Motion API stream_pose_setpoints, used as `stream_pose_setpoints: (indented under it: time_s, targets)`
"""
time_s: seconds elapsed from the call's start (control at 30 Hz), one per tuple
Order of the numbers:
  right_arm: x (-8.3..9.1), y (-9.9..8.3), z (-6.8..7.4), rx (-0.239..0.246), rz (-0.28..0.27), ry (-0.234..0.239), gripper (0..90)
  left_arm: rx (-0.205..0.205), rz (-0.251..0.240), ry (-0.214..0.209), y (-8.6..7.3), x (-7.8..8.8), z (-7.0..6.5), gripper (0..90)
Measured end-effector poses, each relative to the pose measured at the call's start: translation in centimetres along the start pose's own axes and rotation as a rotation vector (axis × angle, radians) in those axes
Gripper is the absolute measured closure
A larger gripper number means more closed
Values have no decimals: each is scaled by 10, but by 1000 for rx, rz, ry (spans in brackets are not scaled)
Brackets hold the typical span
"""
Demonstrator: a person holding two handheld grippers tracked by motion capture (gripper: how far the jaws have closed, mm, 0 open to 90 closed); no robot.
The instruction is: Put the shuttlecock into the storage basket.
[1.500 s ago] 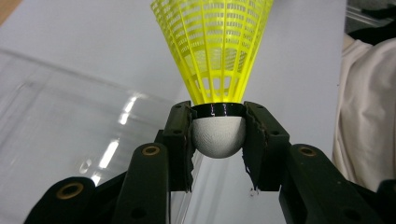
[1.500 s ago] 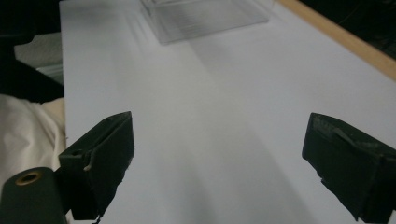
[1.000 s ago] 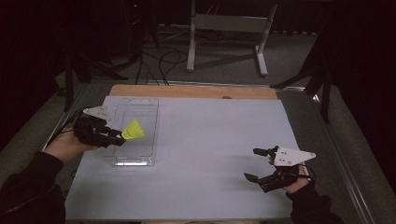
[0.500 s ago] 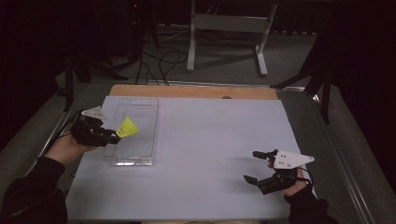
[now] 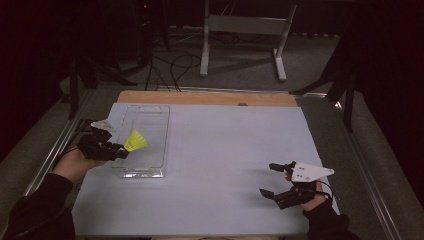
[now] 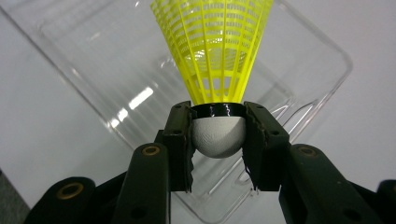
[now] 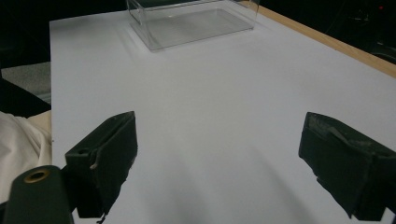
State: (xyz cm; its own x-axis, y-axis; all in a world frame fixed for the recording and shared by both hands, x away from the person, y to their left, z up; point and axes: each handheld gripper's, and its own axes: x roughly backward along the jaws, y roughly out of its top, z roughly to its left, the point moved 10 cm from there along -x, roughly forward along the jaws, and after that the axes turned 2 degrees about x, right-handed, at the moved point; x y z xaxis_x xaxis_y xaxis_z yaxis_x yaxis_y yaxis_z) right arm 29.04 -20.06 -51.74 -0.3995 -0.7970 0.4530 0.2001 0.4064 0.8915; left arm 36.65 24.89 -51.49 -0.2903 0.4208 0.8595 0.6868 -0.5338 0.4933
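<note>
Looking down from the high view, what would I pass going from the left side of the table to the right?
Left gripper, its fingers closed on a yellow shuttlecock → clear plastic tray → a bare stretch of white table → right gripper, fingers open.

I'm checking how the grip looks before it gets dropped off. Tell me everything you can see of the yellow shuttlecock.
The shuttlecock has a bright yellow, net-like plastic skirt, a glossy black band at its neck and a rounded white, foam-like head. The left gripper is shut on it, its black jaws pressing the head from both sides, with the skirt flaring away from them. In the high view it hangs over the left wall of the clear plastic tray, not touching it.
</note>
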Motion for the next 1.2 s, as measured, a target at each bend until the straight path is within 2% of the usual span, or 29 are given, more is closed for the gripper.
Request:
stream_pose_setpoints:
  time_s: [0.03,0.23,0.5,0.87,0.9,1.07,1.2]
  targets:
    - [-1,0,0,2,0,1,119,31,16,6,-2,-2,1,655]
    - [-2,-3,0,-5,5,6,119,68,40,27,-5,-3,4,655]
    - [-3,-3,0,1,3,6,119,70,49,21,-7,-3,2,654]
    - [-3,-4,0,3,11,7,119,95,117,50,-14,-9,5,654]
    - [-3,-5,1,3,13,9,119,95,135,68,-15,-10,7,654]
    - [-3,-5,1,5,13,9,119,104,155,60,-16,-13,6,653]
    - [-3,-5,1,6,12,10,120,92,187,51,-17,-16,6,653]
